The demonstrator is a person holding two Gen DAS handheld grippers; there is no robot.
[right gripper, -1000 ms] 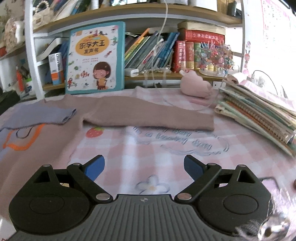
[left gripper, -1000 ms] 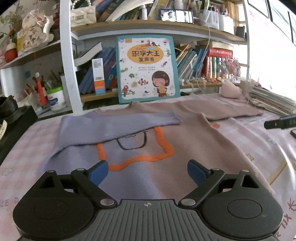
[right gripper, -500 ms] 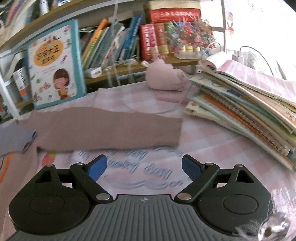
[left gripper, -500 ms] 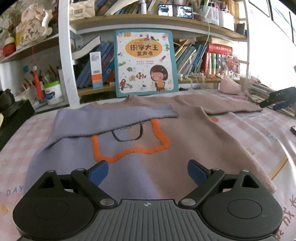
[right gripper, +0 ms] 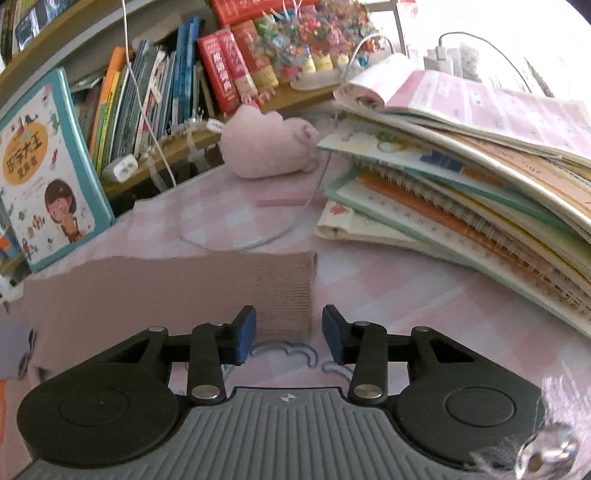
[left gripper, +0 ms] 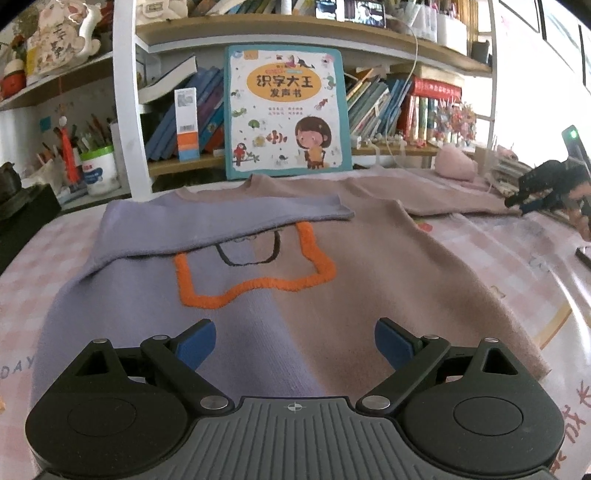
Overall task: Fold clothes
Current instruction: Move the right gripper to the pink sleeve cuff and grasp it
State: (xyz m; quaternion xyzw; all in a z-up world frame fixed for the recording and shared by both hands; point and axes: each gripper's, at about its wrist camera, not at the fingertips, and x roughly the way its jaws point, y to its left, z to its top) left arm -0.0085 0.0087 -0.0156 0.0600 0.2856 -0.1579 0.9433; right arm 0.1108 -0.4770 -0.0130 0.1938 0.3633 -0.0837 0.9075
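The right gripper (right gripper: 289,334) is closing its jaws at the ribbed cuff (right gripper: 284,295) of the sweater's tan sleeve (right gripper: 166,291); the cuff's near edge lies between the blue pads (right gripper: 246,334), which do not yet press on it. The left gripper (left gripper: 294,349) stands wide open above the hem of the sweater (left gripper: 332,280), nothing between its fingers.

The sweater lies flat in the middle of the table (left gripper: 517,258), half lilac and half tan, with an orange outline on its chest. Its lilac sleeve (left gripper: 221,218) is folded across the chest, while the tan sleeve stretches out toward the table's right edge, where the right gripper shows in the left wrist view.

A pink checked cloth covers the table. A stack of workbooks (right gripper: 461,192) sits near the right edge, just beyond the cuff, with a pink plush toy (right gripper: 269,147) at the far edge. Behind the table a bookshelf (left gripper: 295,29) holds a children's picture book (left gripper: 286,110) standing upright.
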